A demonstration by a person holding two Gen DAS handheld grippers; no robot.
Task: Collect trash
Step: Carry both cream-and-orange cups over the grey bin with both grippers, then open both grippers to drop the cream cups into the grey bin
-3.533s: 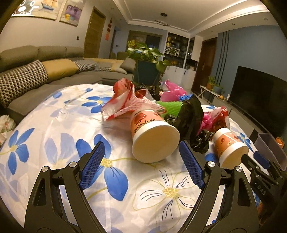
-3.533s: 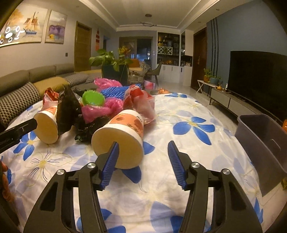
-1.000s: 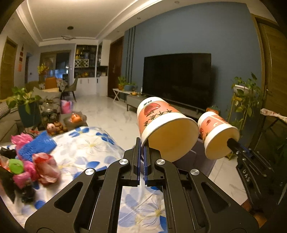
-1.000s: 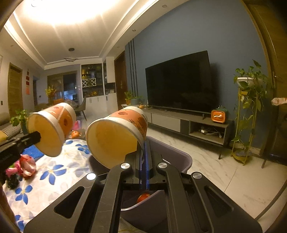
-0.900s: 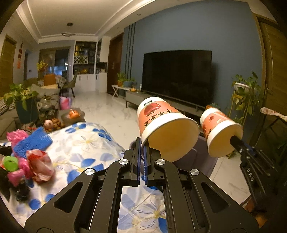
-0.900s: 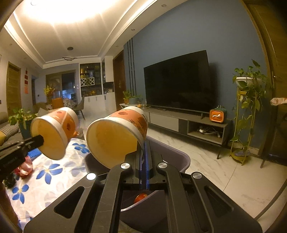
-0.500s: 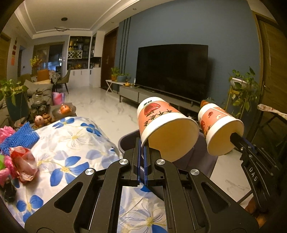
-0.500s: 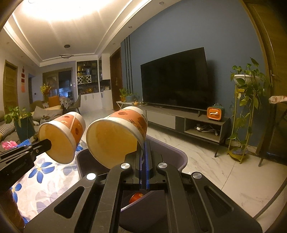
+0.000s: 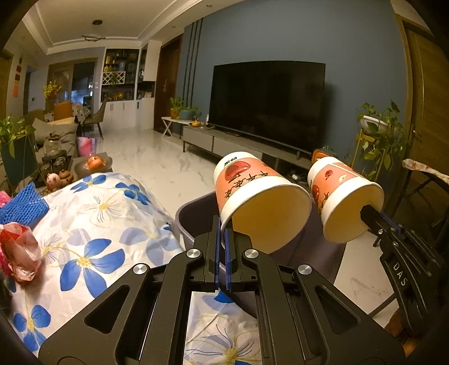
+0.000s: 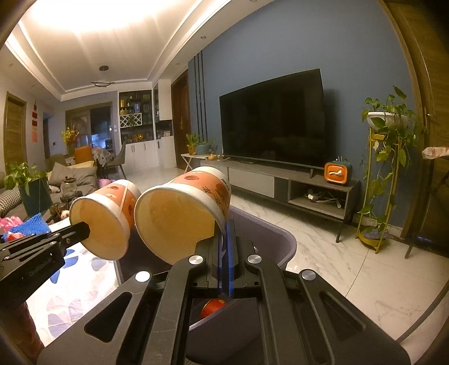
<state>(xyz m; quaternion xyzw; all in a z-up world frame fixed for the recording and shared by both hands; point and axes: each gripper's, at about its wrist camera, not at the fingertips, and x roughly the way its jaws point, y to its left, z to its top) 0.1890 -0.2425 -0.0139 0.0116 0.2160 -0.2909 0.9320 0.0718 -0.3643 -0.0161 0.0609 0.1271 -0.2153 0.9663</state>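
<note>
The left gripper (image 9: 221, 233) pinched one paper cup (image 9: 258, 196) by its rim – above the grey bin (image 9: 190, 213). The right gripper (image 10: 226, 238) pinched a second cup (image 10: 179, 207) there too, mouths facing back.

We see blue wall (image 10: 280, 42) with dark TV (image 10: 273, 119) above grey console (image 10: 283, 179). White marble floor (image 10: 350, 269). Plant stand (image 10: 384, 157) right of TV, small orange radio (image 10: 337, 173) on console. White cabinets (image 10: 146, 153) and shelving at far end. Ceiling light (image 10: 84, 25) glows warm. Table with blue-flower cloth (image 9: 92, 224) at our left.
</note>
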